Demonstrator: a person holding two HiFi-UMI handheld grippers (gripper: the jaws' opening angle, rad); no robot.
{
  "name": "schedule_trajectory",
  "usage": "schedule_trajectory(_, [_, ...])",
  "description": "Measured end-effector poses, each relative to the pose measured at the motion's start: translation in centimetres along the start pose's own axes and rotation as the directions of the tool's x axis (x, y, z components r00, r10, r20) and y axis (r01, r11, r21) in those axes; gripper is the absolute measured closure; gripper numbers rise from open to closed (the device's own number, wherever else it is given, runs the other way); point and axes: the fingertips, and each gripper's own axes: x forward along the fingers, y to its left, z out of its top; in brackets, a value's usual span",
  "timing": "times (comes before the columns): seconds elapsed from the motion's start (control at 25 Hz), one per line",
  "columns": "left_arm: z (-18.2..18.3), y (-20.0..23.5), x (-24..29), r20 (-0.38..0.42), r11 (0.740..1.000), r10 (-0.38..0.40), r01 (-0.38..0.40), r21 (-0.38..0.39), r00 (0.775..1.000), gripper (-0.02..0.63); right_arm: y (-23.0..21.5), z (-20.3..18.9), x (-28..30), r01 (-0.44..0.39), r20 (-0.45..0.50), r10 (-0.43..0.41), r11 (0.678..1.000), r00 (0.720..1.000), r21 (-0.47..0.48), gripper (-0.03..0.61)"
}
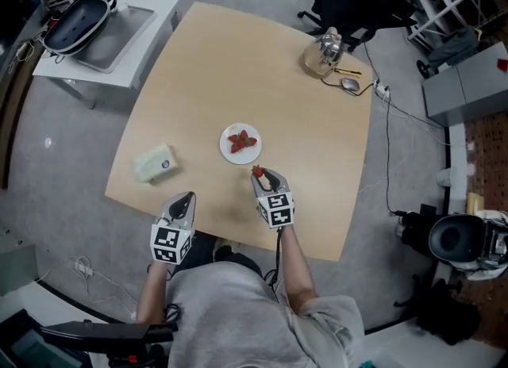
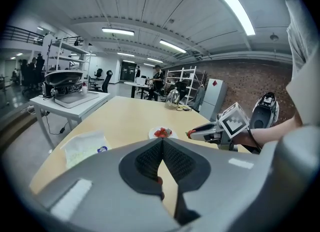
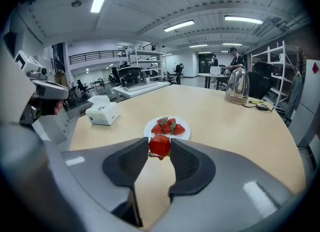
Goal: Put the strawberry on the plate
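Observation:
My right gripper (image 3: 159, 147) is shut on a red strawberry (image 3: 160, 145), pinched between its fingertips. In the head view this strawberry (image 1: 258, 172) hangs just short of the small white plate (image 1: 225, 150) in the middle of the wooden table. Several strawberries (image 3: 167, 126) lie on that plate (image 3: 185, 133), a little beyond the held one. My left gripper (image 2: 161, 147) is shut with nothing between its pads, and sits near the table's front edge (image 1: 182, 207). From the left gripper view the plate (image 2: 152, 135) and the right gripper (image 2: 196, 133) with its strawberry show ahead.
A white tissue pack (image 1: 154, 162) lies left of the plate. At the far right corner stand a glass kettle (image 1: 327, 47) on its base and a computer mouse (image 1: 349, 84). A white side table (image 1: 143, 49) with a black appliance is beyond the table's left side.

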Motion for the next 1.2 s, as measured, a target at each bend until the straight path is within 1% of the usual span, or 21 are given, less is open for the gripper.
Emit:
schedule_trajectory(0.56, [-0.3, 3.7, 3.1, -0.064, 0.999, 0.005, -0.007, -0.036, 0.998, 0.594, -1.0, 0.3, 6.8, -0.022, -0.063, 0.023, 1.000, 0.998, 0.013, 0.436])
schedule_trajectory(0.8, [-0.4, 4.6, 4.3, -0.080, 0.999, 0.005, -0.008, -0.043, 0.997, 0.594, -1.5, -0.4, 8.6, -0.024, -0.091, 0.027, 0.999, 0.996, 0.028, 0.436])
schedule_trajectory(1.2, [-0.8, 5.4, 5.3, -0.105, 0.998, 0.009, -0.015, -0.059, 0.994, 0.594, -1.9, -0.8, 10.3, -0.029, -0.123, 0.032, 0.999, 0.992, 0.027, 0.436])
